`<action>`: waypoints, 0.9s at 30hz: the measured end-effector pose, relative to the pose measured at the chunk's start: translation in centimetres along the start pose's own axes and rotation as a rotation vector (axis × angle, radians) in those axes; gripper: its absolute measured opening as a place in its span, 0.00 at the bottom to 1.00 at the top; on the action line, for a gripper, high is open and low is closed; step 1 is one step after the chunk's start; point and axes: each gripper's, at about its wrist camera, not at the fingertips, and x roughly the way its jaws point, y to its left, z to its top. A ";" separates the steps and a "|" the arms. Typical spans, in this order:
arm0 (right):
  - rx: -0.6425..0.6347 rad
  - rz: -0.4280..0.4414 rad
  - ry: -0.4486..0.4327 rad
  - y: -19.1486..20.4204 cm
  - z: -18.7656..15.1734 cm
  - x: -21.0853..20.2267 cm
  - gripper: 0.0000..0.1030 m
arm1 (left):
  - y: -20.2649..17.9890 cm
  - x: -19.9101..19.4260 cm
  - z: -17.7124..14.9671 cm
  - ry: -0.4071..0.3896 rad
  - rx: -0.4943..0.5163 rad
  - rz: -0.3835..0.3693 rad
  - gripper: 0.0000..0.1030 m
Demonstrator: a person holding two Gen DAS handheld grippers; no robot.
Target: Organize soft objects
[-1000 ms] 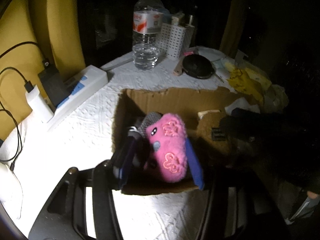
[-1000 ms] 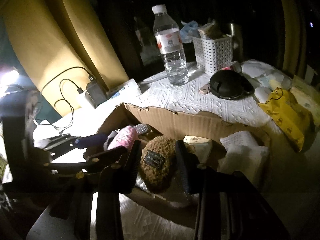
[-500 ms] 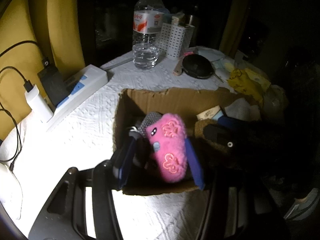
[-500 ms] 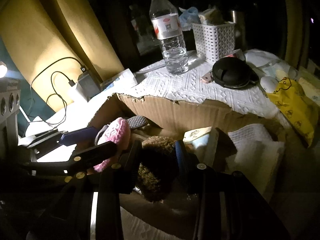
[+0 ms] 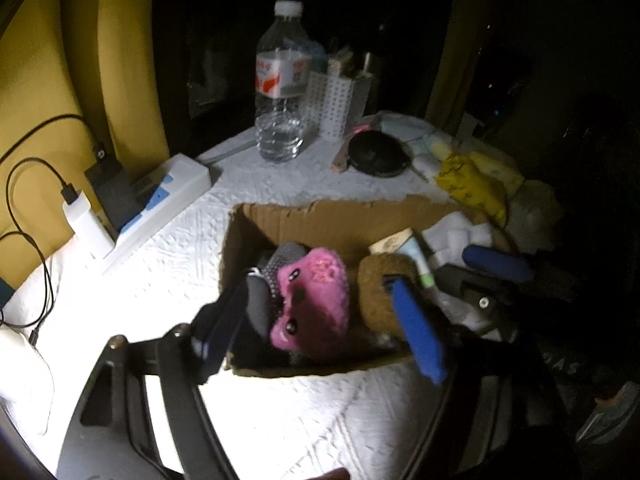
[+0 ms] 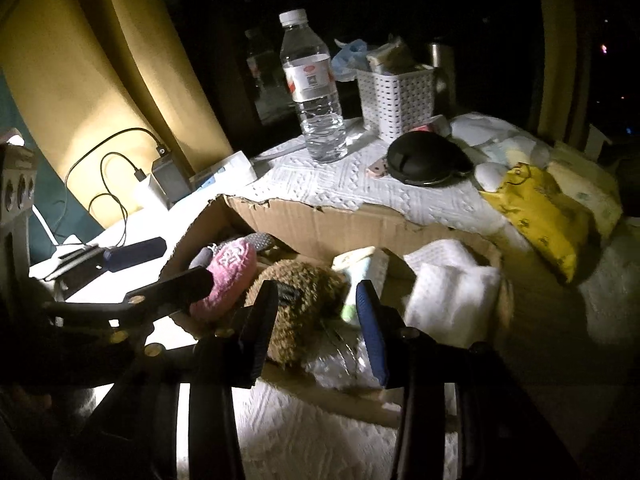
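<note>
Drop-off step, judging by the layout: both plushes lie in the cardboard box (image 5: pixel 320 220) on the counter (image 5: pixel 168 264). Left tongs (image 5: pixel 320 332) spread around the pink plush (image 5: pixel 316 300) at the box's left end, not pinching. Right tongs (image 6: pixel 320 320) spread around the brown plush (image 6: pixel 300 304) beside it. Further right: a tube, white cloth (image 6: pixel 452 288). Next: lift both clear.
</note>
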 end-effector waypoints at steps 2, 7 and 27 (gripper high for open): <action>0.009 -0.017 -0.003 -0.2 -0.2 -0.6 0.43 | -0.4 -0.7 0.1 -0.011 0.007 0.000 0.74; 0.028 -0.046 -0.007 -0.6 -0.9 -2.1 0.56 | -1.1 -2.1 0.0 -0.020 0.017 0.005 0.75; 0.057 -0.162 -0.087 0.7 -2.1 -10.4 0.56 | -5.0 -9.8 0.3 -0.073 0.097 0.037 0.84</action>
